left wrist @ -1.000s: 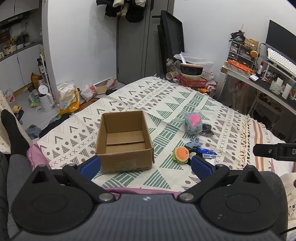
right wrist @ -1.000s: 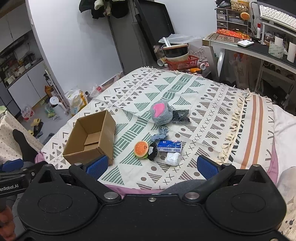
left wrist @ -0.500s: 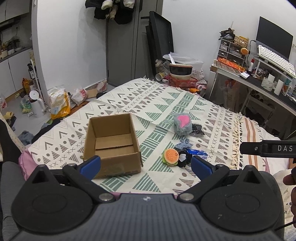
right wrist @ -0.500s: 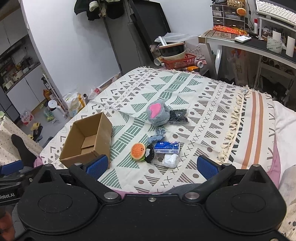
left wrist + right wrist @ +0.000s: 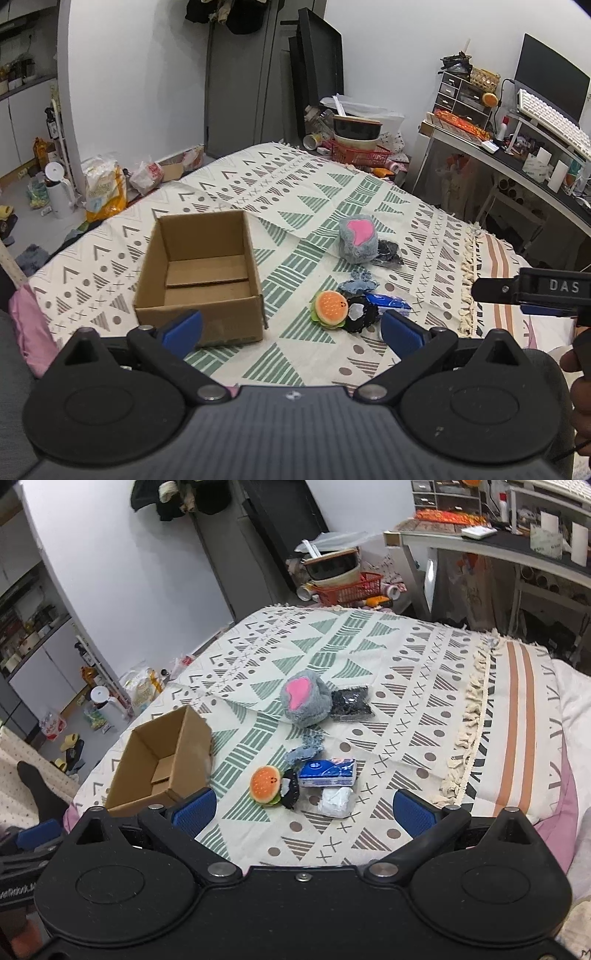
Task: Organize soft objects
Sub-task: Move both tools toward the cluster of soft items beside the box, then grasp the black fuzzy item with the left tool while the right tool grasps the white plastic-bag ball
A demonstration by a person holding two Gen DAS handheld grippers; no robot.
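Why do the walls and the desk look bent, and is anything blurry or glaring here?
Left wrist view: fisheye lens bows the desk and wall edges; even indoor light, no glare, cardboard box sharp. Right wrist view: same bending toward the edges; burger toy sharp with soft shadows.

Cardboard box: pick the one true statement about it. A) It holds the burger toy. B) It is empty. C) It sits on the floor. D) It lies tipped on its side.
B. The box stands upright on the bedspread with only its bare cardboard bottom showing, while the burger toy lies outside it, on the cloth to its right.
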